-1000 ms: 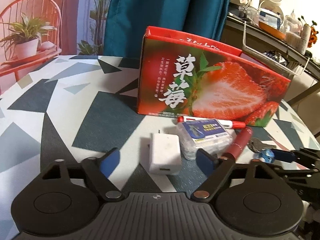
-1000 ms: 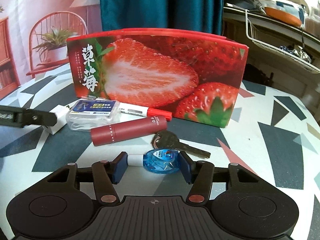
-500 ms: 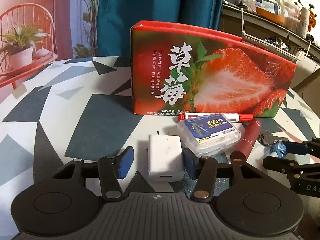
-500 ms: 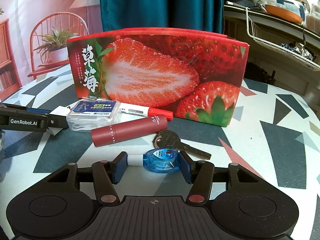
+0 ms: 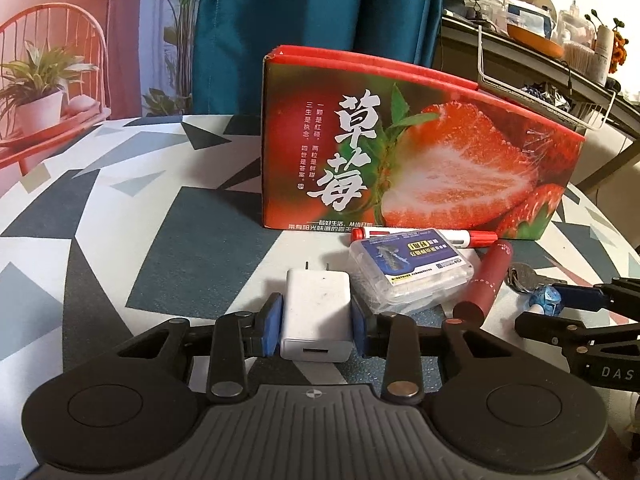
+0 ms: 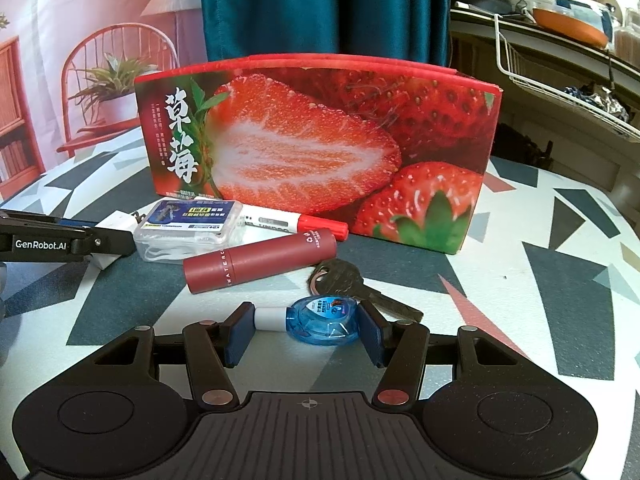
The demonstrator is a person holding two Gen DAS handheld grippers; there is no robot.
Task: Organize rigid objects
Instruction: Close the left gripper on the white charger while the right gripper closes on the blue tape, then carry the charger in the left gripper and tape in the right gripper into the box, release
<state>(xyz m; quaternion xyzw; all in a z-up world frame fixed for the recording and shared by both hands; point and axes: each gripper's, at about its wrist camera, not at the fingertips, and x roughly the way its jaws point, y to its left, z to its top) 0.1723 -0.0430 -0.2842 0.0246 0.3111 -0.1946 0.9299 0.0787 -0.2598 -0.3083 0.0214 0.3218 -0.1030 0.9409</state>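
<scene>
A: We see the left hand-held gripper (image 5: 317,329) with its jaws just closing in on the white charger (image 5: 317,314); the blue pads (image 5: 273,324) now press both its sides, and it lies flat on the patterned counter (image 5: 120,240), prongs pointing toward the strawberry box (image 5: 420,160).

B: And we see the right hand-held gripper (image 6: 306,334) pinching the blue correction tape (image 6: 323,321) end to end, its white cap against the left pad, its rounded body against the right one.

A: Just beyond the charger we find the clear floss case (image 5: 410,276), with the red-capped marker (image 5: 424,236) behind it, touching the foot of the box.

B: We place the maroon tube (image 6: 260,262) between the floss case and the key (image 6: 340,276); the key lies just behind the correction tape, its blade running under the right pad's side.

A: Everything sits in a row in front of the box.
</scene>
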